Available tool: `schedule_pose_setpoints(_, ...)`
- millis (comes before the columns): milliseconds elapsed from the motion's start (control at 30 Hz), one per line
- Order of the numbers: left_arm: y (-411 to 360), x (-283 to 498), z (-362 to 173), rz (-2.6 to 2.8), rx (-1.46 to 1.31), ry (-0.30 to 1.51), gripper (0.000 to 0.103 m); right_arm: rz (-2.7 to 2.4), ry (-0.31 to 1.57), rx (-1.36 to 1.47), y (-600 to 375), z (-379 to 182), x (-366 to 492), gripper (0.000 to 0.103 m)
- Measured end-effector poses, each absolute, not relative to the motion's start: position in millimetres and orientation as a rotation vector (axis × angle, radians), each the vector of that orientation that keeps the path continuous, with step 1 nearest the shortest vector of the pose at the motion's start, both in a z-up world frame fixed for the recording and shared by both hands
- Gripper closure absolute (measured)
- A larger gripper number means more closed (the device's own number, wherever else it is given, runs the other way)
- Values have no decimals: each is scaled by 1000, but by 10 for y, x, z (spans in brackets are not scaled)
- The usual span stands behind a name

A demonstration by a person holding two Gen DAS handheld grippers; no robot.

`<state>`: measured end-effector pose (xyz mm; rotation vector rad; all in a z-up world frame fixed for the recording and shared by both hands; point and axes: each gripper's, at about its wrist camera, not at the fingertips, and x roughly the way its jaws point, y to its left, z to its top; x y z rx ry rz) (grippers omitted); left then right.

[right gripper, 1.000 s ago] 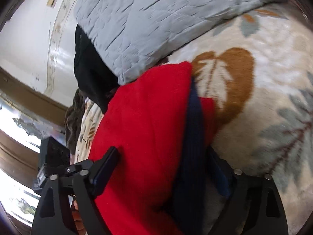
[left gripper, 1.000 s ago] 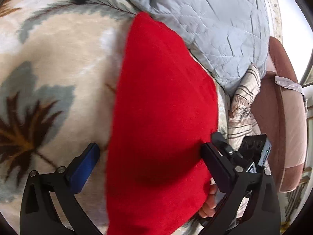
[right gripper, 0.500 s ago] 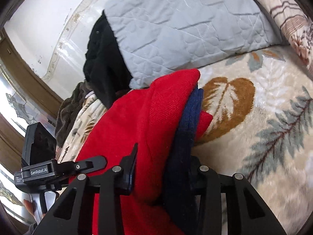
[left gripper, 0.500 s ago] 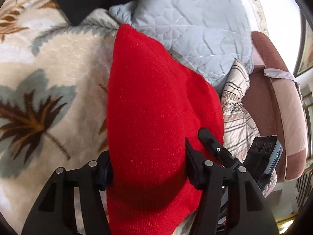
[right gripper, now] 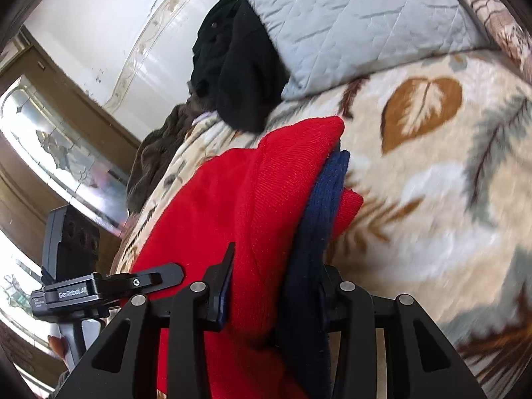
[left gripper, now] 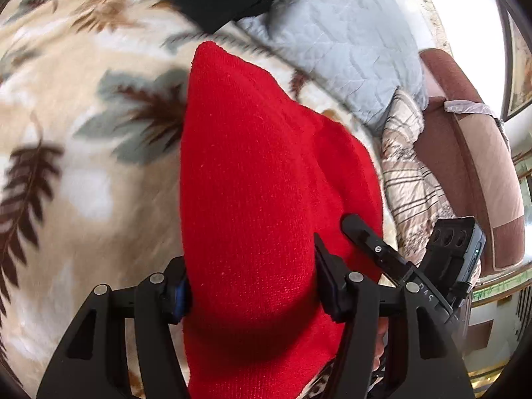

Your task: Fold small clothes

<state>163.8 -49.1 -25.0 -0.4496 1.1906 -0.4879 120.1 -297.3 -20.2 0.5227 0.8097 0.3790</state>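
A folded red knit garment [left gripper: 259,179] with a navy blue band [right gripper: 327,193] is held up over a leaf-patterned blanket [left gripper: 83,179]. My left gripper [left gripper: 249,292] is shut on one side of the thick red fold, its pads pressing the cloth from both sides. In the right wrist view my right gripper [right gripper: 272,299] is shut on the other side, clamping the red layers [right gripper: 246,206] and the navy band together. The near part of the garment hangs below both grippers, out of sight. Each view shows the other gripper's body at its edge.
A grey quilted pillow [left gripper: 349,43] and a black garment [right gripper: 239,66] lie at the bed's far end. A striped pillow [left gripper: 409,173] and a brown chair [left gripper: 475,166] stand to the right of the bed. A dark brown cloth [right gripper: 156,153] lies near a window.
Both grippers went from open around the red garment to shut on it. They have since lifted and carried it across the blanket, away from the grey pillow.
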Motion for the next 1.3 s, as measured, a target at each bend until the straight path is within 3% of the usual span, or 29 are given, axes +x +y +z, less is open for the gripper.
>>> schedule_pose_setpoints(67, -435, 1615, -438, -476, -453, 1226, 38, 355, 835, 531, -2965, -322, 1234, 62)
schedule_pose_setpoints(167, -348, 1587, -582, -490, -466, 1195, 21, 302, 887, 577, -3025, -431, 1309, 50)
schedule_pose_setpoints(300, -249, 1594, -484, -541, -519, 1200, 23, 211, 865, 685, -3238, -404, 1198, 45)
schedule_pose_setpoints(433, -180, 1639, -59, -506, -471, 1051, 22, 199, 647, 525, -3153, 15, 1096, 45)
schedule_pose_setpoints(533, -319, 1686, -41, -406, -330, 1013, 22, 247, 604, 334, -2857, 113, 1163, 56)
schedule_pose_setpoints(600, -456, 1747, -245, -354, -226, 1061, 19, 197, 674, 189, -2664, -20, 1291, 90)
schedule_pose_setpoints(667, -435, 1818, -452, -352, -249, 1095, 2, 129, 780, 111, -2595, -258, 1442, 92)
schedule_pose_setpoints(867, -301, 1827, -477, -367, -321, 1116, 0, 142, 752, 166, -2681, -192, 1358, 92)
schedule_pose_setpoints(1033, -220, 1555, -190, -329, -263, 1036, 0, 236, 725, 281, -2800, -59, 1029, 80)
schedule_pose_setpoints(1067, -237, 1512, -174, -309, -227, 1023, 0, 247, 733, 263, -2777, -65, 962, 74)
schedule_pose_setpoints(1100, -268, 1476, -179, -291, -180, 1020, 0, 232, 751, 224, -2735, -98, 932, 61)
schedule_pose_setpoints(1167, -318, 1437, -222, -280, -146, 1013, 0, 171, 809, 144, -2652, -232, 948, 51)
schedule_pose_setpoints(1300, -322, 1403, -203, -273, -158, 1032, 0, 124, 800, 185, -2707, -165, 842, 50)
